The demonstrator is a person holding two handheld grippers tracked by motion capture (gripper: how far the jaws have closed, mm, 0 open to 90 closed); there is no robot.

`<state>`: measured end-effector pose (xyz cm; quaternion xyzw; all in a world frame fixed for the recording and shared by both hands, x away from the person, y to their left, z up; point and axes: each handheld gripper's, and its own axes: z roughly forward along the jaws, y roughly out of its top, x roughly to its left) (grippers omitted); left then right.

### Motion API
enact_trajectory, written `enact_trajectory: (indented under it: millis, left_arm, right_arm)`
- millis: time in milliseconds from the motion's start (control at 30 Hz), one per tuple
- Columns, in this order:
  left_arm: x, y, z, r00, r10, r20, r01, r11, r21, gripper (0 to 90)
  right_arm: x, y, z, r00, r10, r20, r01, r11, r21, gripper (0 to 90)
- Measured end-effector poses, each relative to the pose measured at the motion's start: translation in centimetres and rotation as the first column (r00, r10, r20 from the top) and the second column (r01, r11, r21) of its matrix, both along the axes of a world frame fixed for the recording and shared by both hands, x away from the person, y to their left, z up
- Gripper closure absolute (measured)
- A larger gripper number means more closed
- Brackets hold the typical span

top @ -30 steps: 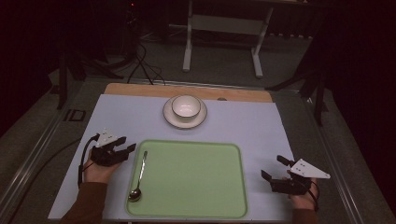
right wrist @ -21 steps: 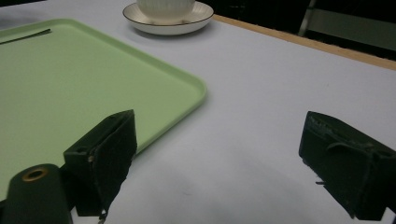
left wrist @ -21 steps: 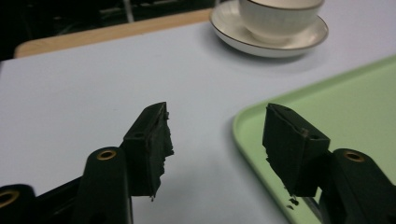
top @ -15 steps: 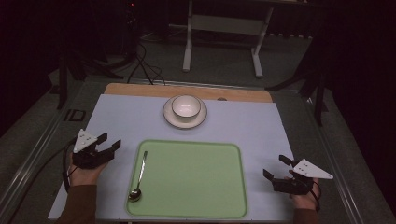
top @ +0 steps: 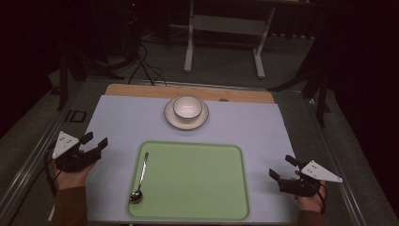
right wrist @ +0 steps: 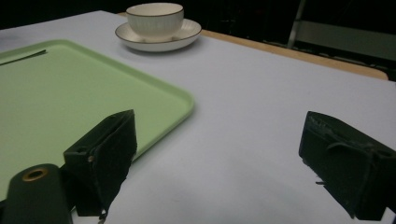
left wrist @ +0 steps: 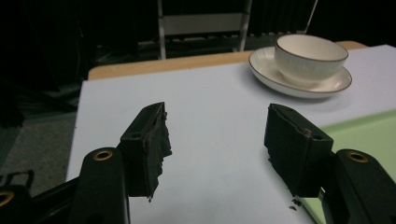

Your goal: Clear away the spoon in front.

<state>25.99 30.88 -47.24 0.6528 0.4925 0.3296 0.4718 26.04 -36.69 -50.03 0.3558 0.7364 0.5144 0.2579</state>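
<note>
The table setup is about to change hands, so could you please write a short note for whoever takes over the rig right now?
Left gripper: open, holding nothing, left of the green tray.
Right gripper: open, holding nothing, right of the tray.
Spoon lies along the tray's left side, bowl end nearest you.
White bowl sits on its saucer beyond the tray.
Done: spoon is on the tray. Left, probably: bowl and saucer, untouched.

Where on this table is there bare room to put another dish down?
Most of the green tray is bare; only a spoon lies along its left edge. The white mat is free between the tray and the saucer holding the bowl, and either side of that saucer. It is tighter beside the tray, where the left gripper and right gripper sit.
</note>
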Motion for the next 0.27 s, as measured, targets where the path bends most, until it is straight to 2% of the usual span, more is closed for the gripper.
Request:
enact_trajectory:
  millis: [167,267]
  left_arm:
    - [-0.4,0.39,0.28,0.9992,0.008,0.04,-0.008,0.9999,-0.007,39.4]
    - [-0.62,0.48,0.49,0.998,0.014,0.062,-0.014,0.9999,0.006,39.4]
  right_arm:
    - [-0.21,-0.11,0.28,0.9997,-0.003,0.026,0.003,1.0,0.009,11.1]
    - [-0.39,0.02,0.59,0.9986,-0.003,0.053,0.003,1.0,0.009,13.5]
